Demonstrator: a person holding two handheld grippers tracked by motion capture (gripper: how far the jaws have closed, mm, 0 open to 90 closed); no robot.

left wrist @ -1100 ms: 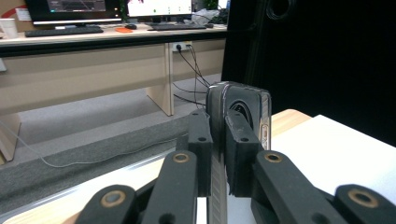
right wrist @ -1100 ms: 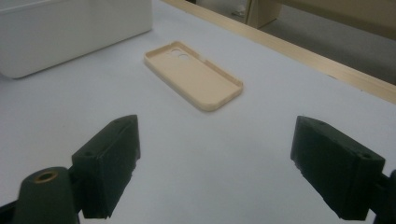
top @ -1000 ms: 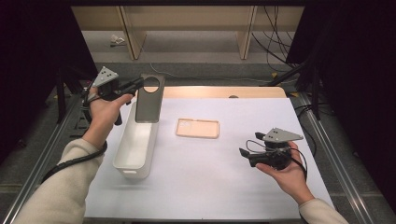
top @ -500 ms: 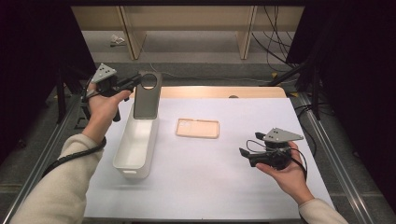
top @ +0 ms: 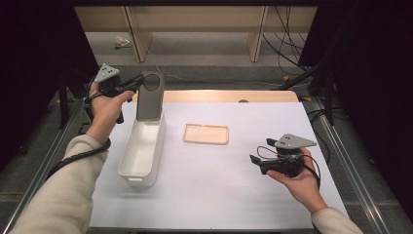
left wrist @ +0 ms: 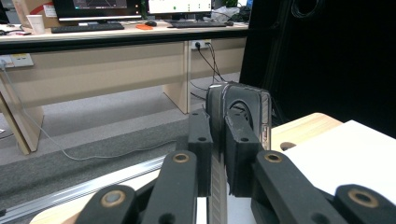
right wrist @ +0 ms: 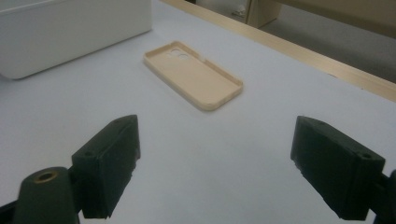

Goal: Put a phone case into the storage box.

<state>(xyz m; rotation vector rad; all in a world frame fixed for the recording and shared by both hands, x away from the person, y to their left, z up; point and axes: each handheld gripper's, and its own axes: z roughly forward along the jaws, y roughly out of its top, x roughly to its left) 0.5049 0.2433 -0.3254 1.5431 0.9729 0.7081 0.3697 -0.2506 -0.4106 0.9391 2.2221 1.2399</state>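
A dark grey rigid plastic phone case (top: 149,96) is clamped upright by the left hand-held gripper (top: 138,83) above the far end of the white plastic bin (top: 142,147). Being light, stiff and smooth, it is best gripped at its edge. The right hand-held gripper (right wrist: 215,163) is held apart, empty.

Grey phone case (top: 150,96): flat, dark grey, with a round opening in its upper part; held upright on its long axis, lower end just inside the far end of the white bin (top: 142,150), above its floor. The left gripper view shows the same case (left wrist: 243,112) edge-on, its rim glossy. White bin: long, narrow, open-topped, lying lengthwise on the white table surface at the left side.
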